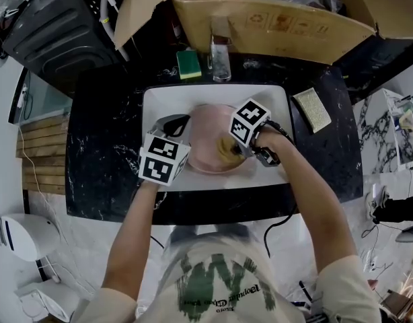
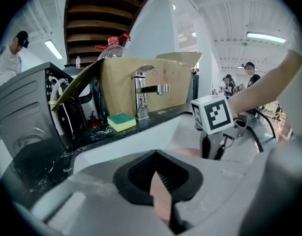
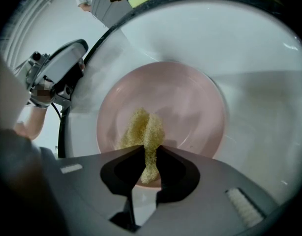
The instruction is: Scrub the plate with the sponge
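Centre of head view: round pink plate (image 1: 208, 138) lies in a white rectangular sink (image 1: 159, 101), which is set in a black speckled stone counter (image 1: 102, 157).

Left gripper (image 2: 160, 177): jaws closed on the plate's rim. In the left gripper view a thin pink edge shows, pinched between the black pads. In the head view this hold is on the plate's left side.

Right gripper (image 3: 147, 155): jaws clamped on a yellow coarse sponge (image 3: 142, 128), which is folded between them. The sponge's free end spreads out over the plate's inner face and looks to be touching it. In the head view the sponge sits at the plate's lower right part. Both marker cubes hang over the sink, near each other but apart.

Back strip of counter, upper middle of head view: green-and-yellow sponge block (image 1: 189, 64) lies just left of a chrome tap (image 2: 140, 98). A brown cardboard box (image 1: 280, 20) stands behind them with its flaps open.

Right of the sink, on the counter: flat yellowish scouring pad (image 1: 311, 110), well apart from the plate.
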Demonstrator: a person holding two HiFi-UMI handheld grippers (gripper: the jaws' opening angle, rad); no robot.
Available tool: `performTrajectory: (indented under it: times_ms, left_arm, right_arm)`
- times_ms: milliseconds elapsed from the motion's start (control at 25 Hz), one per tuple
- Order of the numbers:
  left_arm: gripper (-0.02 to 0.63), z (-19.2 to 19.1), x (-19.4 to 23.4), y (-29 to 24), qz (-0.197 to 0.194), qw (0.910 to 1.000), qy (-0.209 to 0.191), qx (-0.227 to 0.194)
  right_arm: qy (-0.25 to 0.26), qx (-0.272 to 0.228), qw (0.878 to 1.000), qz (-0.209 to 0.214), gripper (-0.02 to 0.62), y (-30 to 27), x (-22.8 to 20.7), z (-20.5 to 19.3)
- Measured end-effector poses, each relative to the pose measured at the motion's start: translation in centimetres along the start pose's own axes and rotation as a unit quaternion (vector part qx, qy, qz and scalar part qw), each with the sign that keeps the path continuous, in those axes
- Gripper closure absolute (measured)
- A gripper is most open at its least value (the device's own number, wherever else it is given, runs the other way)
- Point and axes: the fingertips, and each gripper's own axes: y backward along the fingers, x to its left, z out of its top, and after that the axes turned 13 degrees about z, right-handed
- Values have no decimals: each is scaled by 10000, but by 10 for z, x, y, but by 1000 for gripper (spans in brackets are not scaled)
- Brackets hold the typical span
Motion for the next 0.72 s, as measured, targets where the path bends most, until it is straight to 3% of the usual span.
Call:
performTrajectory:
  times_ms: [720]
  left_arm:
    - [601, 4, -4, -6, 234, 9996, 141, 18]
  right_arm:
    - [150, -217, 9983, -513, 531, 20, -28, 7]
